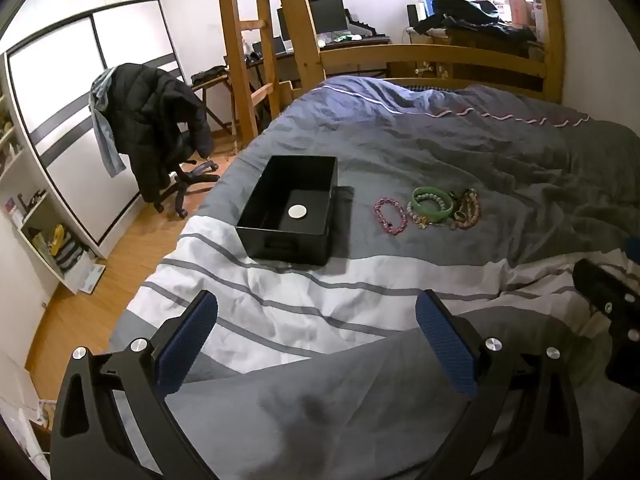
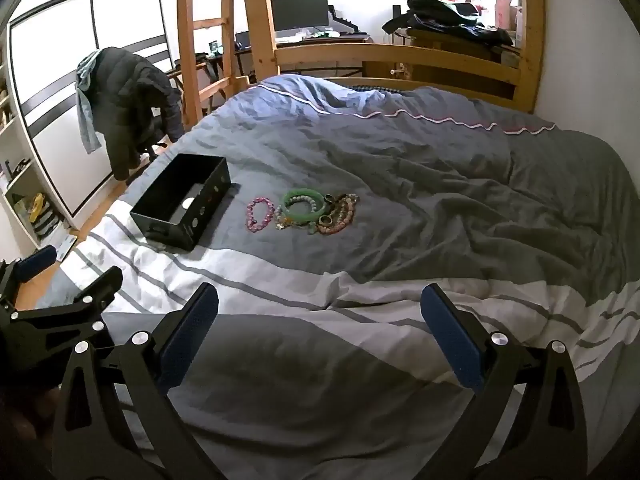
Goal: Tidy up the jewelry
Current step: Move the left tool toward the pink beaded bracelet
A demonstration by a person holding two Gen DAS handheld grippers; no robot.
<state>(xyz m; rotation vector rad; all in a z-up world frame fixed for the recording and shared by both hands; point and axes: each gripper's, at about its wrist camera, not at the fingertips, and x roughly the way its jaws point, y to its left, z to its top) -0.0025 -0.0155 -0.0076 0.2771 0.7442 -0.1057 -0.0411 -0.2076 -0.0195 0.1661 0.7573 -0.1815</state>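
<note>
Both grippers, left [image 1: 316, 344] and right [image 2: 320, 340], spread wide, level above striped duvet [image 2: 320, 280].

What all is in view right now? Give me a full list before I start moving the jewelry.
black box: 1, black, open-topped, on the duvet left of the jewelry
white disc: 1, white, on the box floor
pink bracelet: 1, pink beads, nearest the box
green bangle: 1, green, middle of the jewelry cluster
pale bead bracelet: 1, whitish, lying inside the bangle
brown bead bracelets: count unclear, brown and pink, right end of the cluster
rings: at least 2, dark, beside the bangle
duvet: 1, grey with white stripes, on the bed
office chair with jacket: 1, black, left of the bed
monitor: 1, black, desk behind
left tool: open, empty
right tool: open, empty
</note>
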